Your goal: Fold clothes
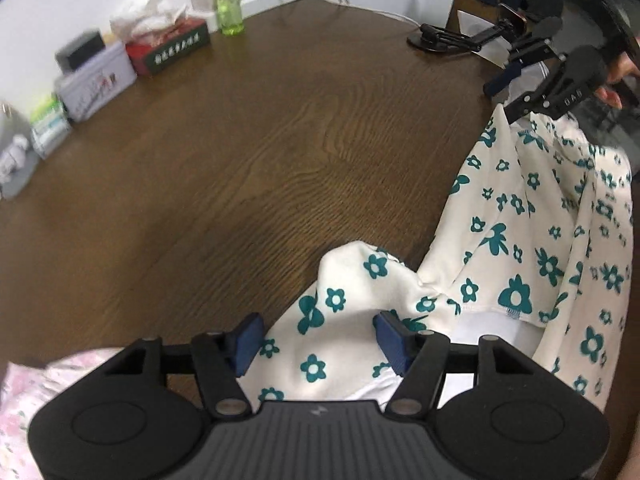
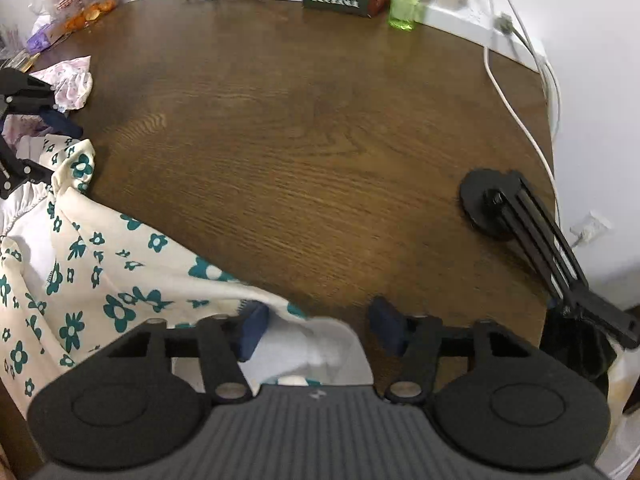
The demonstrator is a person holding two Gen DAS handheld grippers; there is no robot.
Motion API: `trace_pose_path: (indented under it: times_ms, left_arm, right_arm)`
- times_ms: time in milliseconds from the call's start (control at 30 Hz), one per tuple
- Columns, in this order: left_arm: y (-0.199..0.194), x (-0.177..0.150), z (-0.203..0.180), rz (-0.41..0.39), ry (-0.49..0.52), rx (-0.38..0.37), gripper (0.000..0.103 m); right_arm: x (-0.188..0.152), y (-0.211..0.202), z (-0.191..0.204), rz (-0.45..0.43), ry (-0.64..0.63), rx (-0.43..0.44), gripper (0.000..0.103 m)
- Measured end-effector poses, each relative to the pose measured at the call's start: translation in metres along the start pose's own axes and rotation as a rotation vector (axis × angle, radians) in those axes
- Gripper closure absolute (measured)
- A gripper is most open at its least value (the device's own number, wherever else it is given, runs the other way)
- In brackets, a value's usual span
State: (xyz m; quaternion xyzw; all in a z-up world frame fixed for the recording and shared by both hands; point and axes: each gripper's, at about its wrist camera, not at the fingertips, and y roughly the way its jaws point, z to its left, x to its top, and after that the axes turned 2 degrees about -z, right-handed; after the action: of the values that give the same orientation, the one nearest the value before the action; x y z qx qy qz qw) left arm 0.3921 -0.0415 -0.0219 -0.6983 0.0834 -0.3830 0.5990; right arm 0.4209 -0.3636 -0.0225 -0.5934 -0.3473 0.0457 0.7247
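A cream garment with teal flowers (image 1: 512,232) lies along the near edge of the brown wooden table (image 1: 240,140). My left gripper (image 1: 320,338) points down over one end of it. Its blue pads (image 1: 248,340) stand apart, with a raised fold of the cloth between them. In the right wrist view the same garment (image 2: 100,272) spreads to the left. My right gripper (image 2: 319,330) straddles its white corner. The cloth sits by the left pad (image 2: 252,332), and the right pad is clear of it. Each gripper also shows in the other's view: the right gripper (image 1: 532,92) and the left gripper (image 2: 24,120).
Along the far edge stand a red and green tissue box (image 1: 172,46), a green bottle (image 1: 229,6) and a pale tin (image 1: 96,80). A black stand base (image 2: 486,200) and white cables (image 2: 516,112) sit at the right. A pink floral garment (image 2: 72,80) lies at the left.
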Motion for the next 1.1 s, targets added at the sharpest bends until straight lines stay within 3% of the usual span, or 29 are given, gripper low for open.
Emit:
trace_pose_path:
  times_ms: [100,167,200,233,367,533,600,700,767,900,1100]
  left_arm:
    - [0.001,0.001,0.003,0.015,-0.016,-0.016,0.043]
    - [0.0,0.0,0.0,0.009,-0.027,-0.02,0.061]
    - [-0.002,0.001,-0.003,0.0,-0.036,-0.023,0.094]
    - [-0.002,0.002,-0.007,-0.001,-0.042,-0.01,0.099]
    - [-0.009,-0.002,-0.029,-0.033,-0.009,0.084,0.1]
    - [-0.069,-0.019,-0.068,-0.25,0.074,0.218,0.1]
    - [-0.098,-0.039,-0.099,-0.345,0.151,0.299,0.1]
    - [-0.127,-0.076,-0.145,-0.419,0.257,0.362,0.1]
    - [-0.13,-0.097,-0.171,-0.425,0.3,0.396,0.1]
    - [-0.111,-0.144,-0.214,-0.366,0.32,0.362,0.1]
    - [-0.083,-0.175,-0.218,-0.307,0.238,0.347,0.1]
  right_arm:
    - [0.0,-0.001,0.006,0.004,-0.025,0.018,0.084]
    - [0.0,-0.001,0.01,0.008,-0.045,0.018,0.092]
    - [-0.001,-0.001,0.013,0.008,-0.048,0.016,0.096]
    - [-0.001,-0.002,0.016,0.007,-0.051,0.011,0.097]
    - [-0.004,-0.008,0.024,-0.019,-0.077,-0.036,0.1]
    - [-0.017,-0.058,0.041,-0.154,-0.131,-0.1,0.1]
    - [-0.03,-0.085,0.053,-0.216,-0.157,-0.13,0.1]
    - [-0.065,-0.118,0.075,-0.28,-0.211,-0.169,0.1]
    - [-0.093,-0.129,0.092,-0.295,-0.247,-0.19,0.1]
    - [-0.154,-0.125,0.12,-0.284,-0.283,-0.192,0.1]
    - [-0.207,-0.097,0.139,-0.267,-0.231,-0.195,0.1]
